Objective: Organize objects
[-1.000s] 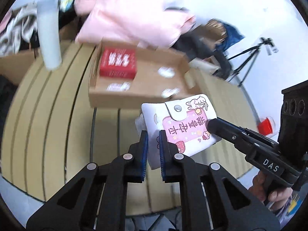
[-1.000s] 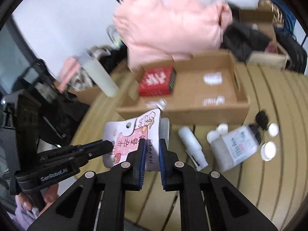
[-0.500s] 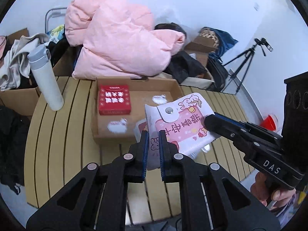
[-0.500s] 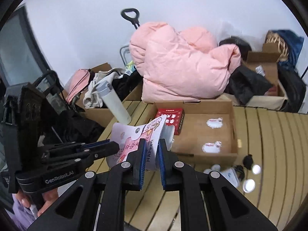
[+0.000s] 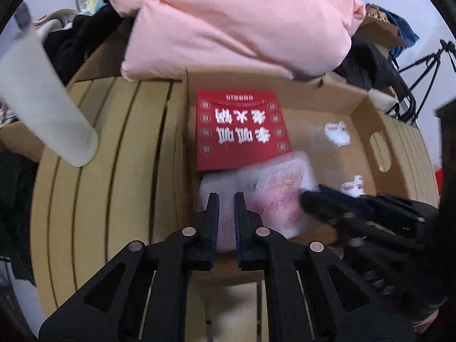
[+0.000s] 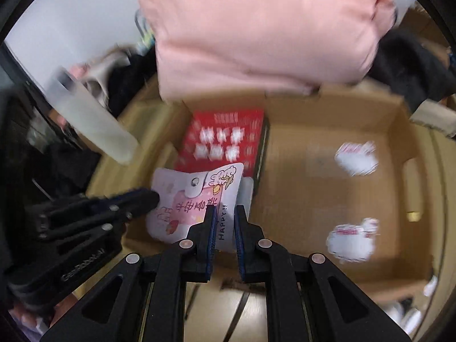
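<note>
The white and pink pouch (image 6: 199, 202) hangs over the near left corner of the cardboard box (image 6: 410, 168), just in front of the red box (image 6: 228, 142). The left gripper (image 5: 226, 199) and right gripper (image 6: 225, 213) each have their fingers closed on an edge of it. It looks light, soft and floppy, so holding two opposite edges should keep it flat.

A: What lies behind the work area?

B: A plain white wall (image 6: 85, 14), evenly lit. A big puffy pink quilted bundle (image 5: 242, 20) is heaped against it, with dark clothing (image 5: 77, 40) piled on its left.

A: And the furniture?

B: A round surface of pale wooden slats with dark gaps (image 5: 114, 171). On the left side, a dark vertical frame (image 6: 17, 65) edges the wall.

A: Anything at the right?

B: A black camera tripod (image 5: 427, 62) stands by the wall, and a brown cardboard carton (image 5: 382, 28) sits behind the bundle, beside blue fabric (image 5: 407, 31).
</note>
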`<act>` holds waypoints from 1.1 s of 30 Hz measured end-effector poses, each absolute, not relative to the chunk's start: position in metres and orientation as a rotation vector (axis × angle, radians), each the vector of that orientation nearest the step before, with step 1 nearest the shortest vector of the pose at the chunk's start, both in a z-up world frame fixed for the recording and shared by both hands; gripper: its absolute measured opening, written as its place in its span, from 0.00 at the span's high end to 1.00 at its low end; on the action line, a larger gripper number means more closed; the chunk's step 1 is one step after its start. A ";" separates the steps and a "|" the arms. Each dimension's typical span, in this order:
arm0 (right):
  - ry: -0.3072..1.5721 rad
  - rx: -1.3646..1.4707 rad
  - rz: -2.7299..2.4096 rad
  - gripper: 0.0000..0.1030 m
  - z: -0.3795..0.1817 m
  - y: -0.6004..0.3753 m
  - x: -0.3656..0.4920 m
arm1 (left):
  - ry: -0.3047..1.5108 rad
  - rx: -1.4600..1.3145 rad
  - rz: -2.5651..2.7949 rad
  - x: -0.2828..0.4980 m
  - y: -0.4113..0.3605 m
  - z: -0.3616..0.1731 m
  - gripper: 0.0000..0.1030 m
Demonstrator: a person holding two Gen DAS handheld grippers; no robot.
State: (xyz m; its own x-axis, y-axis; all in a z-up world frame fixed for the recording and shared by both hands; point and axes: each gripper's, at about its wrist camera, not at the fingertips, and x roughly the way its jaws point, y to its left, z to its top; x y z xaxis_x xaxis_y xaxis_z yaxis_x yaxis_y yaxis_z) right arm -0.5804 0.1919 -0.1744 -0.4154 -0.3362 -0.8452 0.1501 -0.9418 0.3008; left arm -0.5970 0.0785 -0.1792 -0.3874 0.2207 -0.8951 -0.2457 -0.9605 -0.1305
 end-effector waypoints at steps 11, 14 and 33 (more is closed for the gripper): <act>-0.169 1.386 -2.505 0.15 -0.139 0.213 -0.555 | 0.199 -1.338 2.593 -0.539 0.065 -0.107 0.23; -0.119 1.349 -2.536 0.14 -0.102 0.228 -0.525 | 0.228 -1.248 2.646 -0.501 0.055 -0.069 0.10; 0.134 1.066 -2.570 0.14 0.059 0.288 -0.184 | 0.197 -0.943 2.721 -0.156 -0.003 0.049 0.00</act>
